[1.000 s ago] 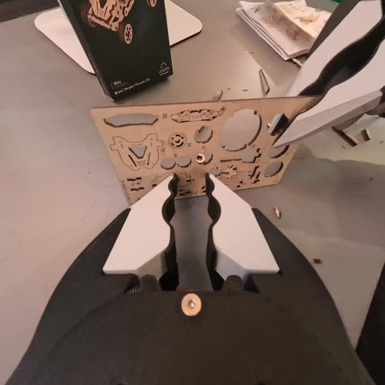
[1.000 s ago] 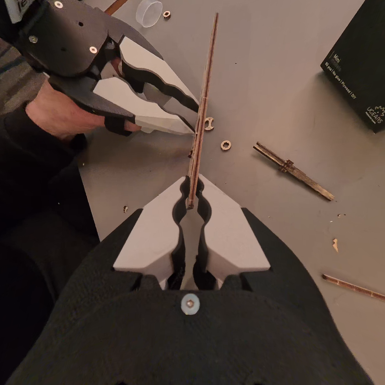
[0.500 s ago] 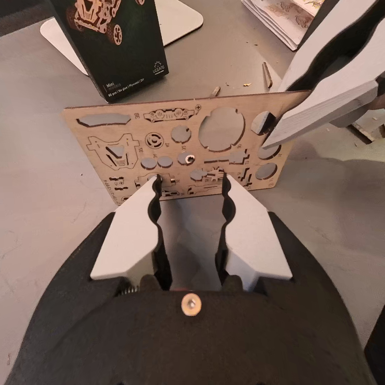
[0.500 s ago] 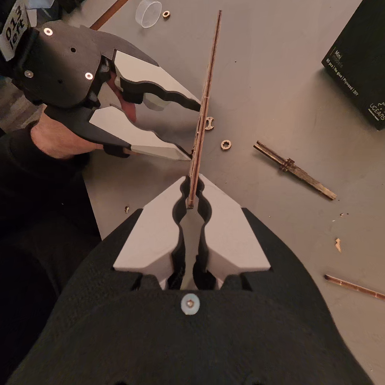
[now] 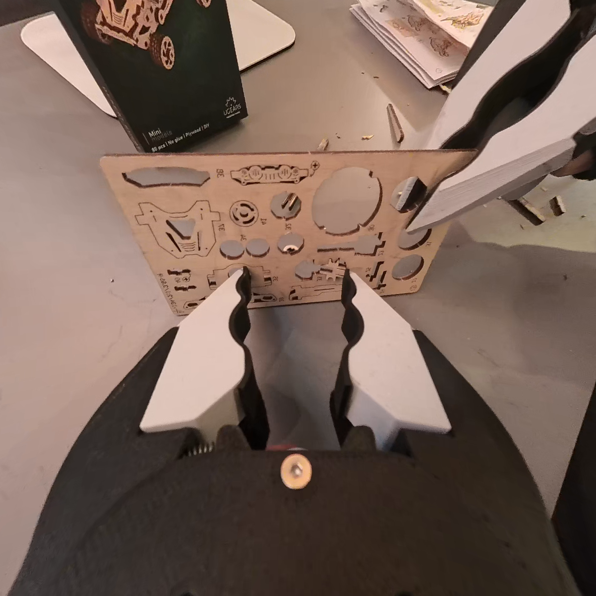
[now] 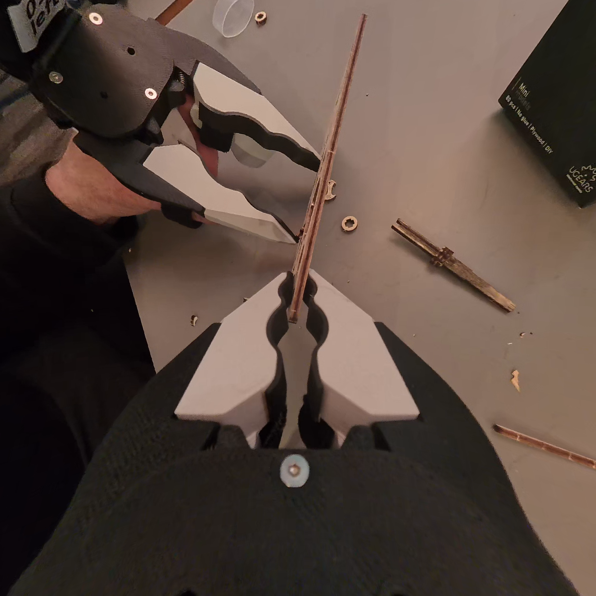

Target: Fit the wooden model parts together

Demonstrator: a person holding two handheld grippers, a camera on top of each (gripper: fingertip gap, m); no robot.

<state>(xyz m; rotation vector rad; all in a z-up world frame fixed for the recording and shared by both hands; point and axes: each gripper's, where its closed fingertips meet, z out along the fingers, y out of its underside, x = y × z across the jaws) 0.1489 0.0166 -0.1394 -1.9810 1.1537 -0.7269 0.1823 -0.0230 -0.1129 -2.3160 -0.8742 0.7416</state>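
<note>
A thin plywood parts sheet [image 5: 213, 190] with laser-cut pieces and several empty cut-outs stands upright on its long edge on the grey table. My right gripper [image 6: 298, 296] is shut on the sheet's end and holds it edge-on [image 6: 338, 129]. In the left wrist view it [image 5: 429, 206] clamps the sheet's upper right corner. My left gripper [image 5: 295, 274] is open and empty, both fingertips at the sheet's lower face. In the right wrist view it [image 6: 304, 201] comes in from the left, held by a hand.
A black model box [image 5: 167, 74] stands behind the sheet on a white base plate [image 5: 264, 35]. A booklet [image 5: 419, 42] lies at the back right. Beyond the sheet lie a wooden axle stick [image 6: 451, 264], a ring [image 6: 350, 223], a thin strip [image 6: 545, 446], a clear cup [image 6: 233, 16] and wood chips.
My left gripper has opened wider, its fingertips staying at the sheet's lower part. My right gripper keeps its hold on the sheet, which has barely moved.
</note>
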